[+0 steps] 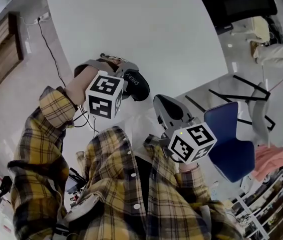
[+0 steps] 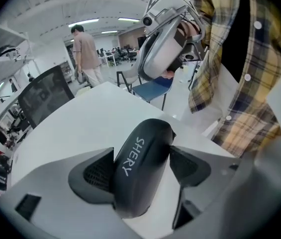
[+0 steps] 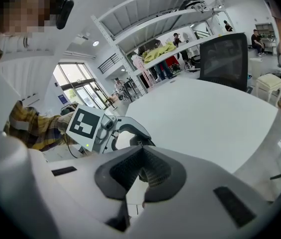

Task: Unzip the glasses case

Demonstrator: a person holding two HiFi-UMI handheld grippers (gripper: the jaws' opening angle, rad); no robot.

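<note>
White tabletop (image 1: 131, 29) carries the glasses case (image 1: 137, 85), probably light, stiff and slick; left gripper (image 2: 141, 158) straddles its mid-body, the likely best hold, jaws fully spread, while right gripper (image 3: 141, 158) jaws are closed, empty.

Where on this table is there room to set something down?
Nearly the whole table is bare: everything beyond the case out to the far rim by the black chair. It's crowded only at the near edge, where the case sits between the jaws of the left gripper and the shut right gripper hangs close by.
</note>
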